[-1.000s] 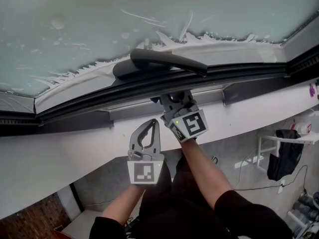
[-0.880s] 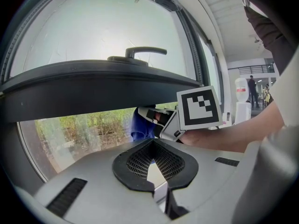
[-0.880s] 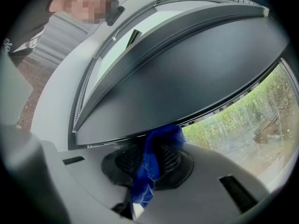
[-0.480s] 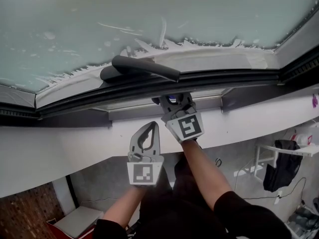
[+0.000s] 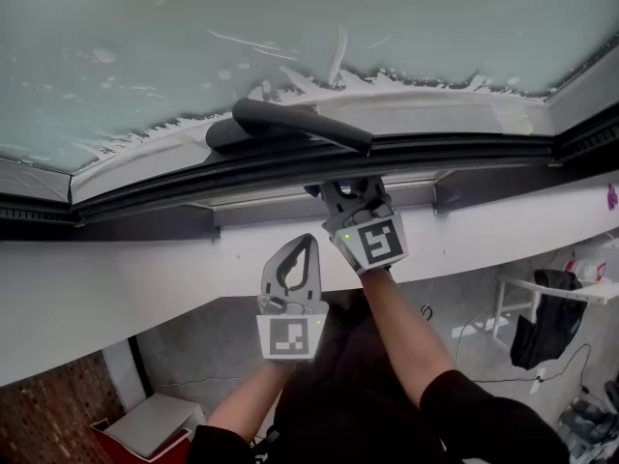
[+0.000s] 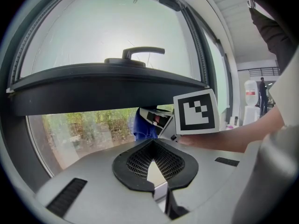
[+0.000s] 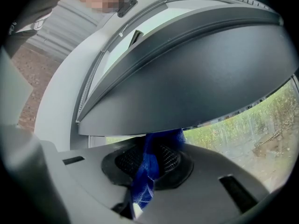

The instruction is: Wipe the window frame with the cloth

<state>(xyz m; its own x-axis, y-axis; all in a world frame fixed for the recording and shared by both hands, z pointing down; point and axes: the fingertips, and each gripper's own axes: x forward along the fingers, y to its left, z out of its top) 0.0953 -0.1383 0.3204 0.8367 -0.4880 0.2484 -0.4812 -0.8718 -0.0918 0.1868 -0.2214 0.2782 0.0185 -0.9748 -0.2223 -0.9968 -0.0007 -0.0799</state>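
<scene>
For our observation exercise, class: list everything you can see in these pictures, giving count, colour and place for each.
window pane: one, pale green, frosted; top of the head view.
window frame: one, dark grey; below the pane.
handle: one, black; on the frame.
cloth: one, blue; reaching up to the frame.
ledge: one, white; beneath the frame.
garment: one, dark; on a white rack, lower right.
box: one, white; lower left.
left gripper: one, grey; fingers shut, empty, before the ledge.
right gripper: one, grey; fingers shut on the cloth.
forearms: two, bare; bottom centre.
</scene>
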